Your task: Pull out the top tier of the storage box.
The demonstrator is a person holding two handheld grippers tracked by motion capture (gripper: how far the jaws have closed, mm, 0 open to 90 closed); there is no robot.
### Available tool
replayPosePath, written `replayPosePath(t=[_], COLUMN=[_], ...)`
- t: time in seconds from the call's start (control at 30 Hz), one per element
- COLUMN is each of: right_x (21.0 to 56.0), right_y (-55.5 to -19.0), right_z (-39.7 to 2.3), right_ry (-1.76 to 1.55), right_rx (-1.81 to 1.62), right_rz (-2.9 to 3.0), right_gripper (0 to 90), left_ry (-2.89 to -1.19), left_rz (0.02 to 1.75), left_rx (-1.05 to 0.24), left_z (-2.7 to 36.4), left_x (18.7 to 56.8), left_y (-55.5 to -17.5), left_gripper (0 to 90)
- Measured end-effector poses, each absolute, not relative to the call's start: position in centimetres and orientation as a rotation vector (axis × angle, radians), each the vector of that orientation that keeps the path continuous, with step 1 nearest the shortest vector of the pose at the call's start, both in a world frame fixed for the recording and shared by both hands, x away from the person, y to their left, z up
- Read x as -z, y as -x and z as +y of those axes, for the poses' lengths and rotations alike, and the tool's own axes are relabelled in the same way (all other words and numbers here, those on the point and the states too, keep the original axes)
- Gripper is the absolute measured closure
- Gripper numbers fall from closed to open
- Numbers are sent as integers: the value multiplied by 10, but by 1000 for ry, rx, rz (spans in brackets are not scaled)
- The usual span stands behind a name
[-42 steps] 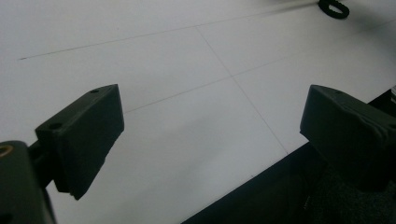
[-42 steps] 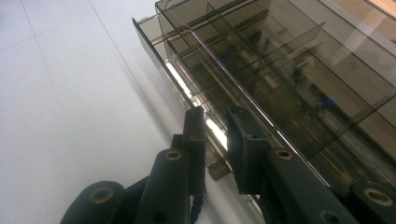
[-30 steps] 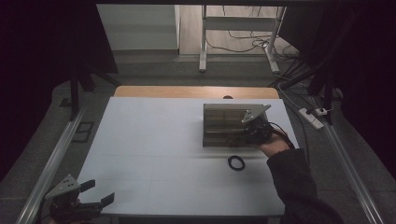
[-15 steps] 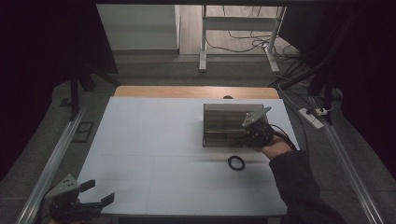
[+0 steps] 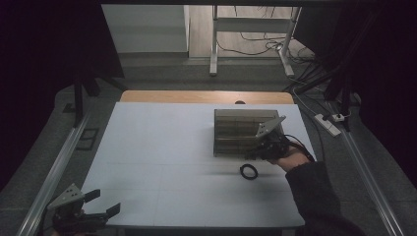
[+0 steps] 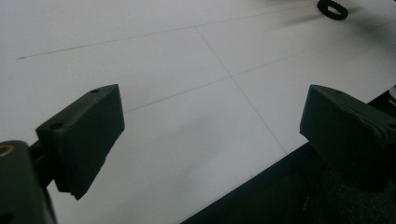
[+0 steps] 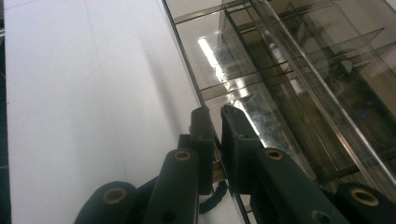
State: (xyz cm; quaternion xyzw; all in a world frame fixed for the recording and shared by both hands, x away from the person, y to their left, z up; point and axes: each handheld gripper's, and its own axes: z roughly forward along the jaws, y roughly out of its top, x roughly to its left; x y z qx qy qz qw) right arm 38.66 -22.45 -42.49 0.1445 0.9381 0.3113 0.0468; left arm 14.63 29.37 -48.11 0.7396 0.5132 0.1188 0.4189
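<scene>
Right gripper [image 7: 215, 114] has its jaws nearly together, pinching the near wall of the clear plastic divided box [image 7: 299, 88]; in the right gripper view one jaw sits outside the wall on the table side, the other inside the nearest compartment, wall edge running between them, so it looks like a thin-edge grip on the box. In the high view the right gripper [image 5: 263, 147] is at the box's [image 5: 236, 132] near right corner, person's sleeve [image 5: 314, 196] coming in from the bottom right. The box sits on the right half of the white table [image 5: 162, 147], toward the far side, compartments look empty as far as the glare lets me tell. A small black ring [image 5: 249, 171] lies on the table just in front of the box, apart from it and from the gripper. Left gripper [image 5: 91, 216] idles at the near left corner of the table, jaws wide apart with nothing between them [image 6: 210, 121], hovering over bare table near the edge. To do this step well: keep the pinch square on the wall, not the corner, since a thin slick plastic edge can slip or twist; drag or lift slowly and low so the box does not tip; keep clear of the ring so it is not knocked; bring the left gripper over to steady the far side if the box swings
</scene>
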Motion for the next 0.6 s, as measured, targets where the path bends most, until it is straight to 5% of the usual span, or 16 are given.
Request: replayPosePath(t=[0.6], right_x=[424], right_y=[-376], right_z=[-229], right_ry=[-418], right_rx=[-921], right_rz=[2888], right_gripper=[825], left_ry=[-1853], left_rz=[1289], left_rx=[-295], left_z=[294], left_x=[481], left_y=[-147], left_gripper=[64])
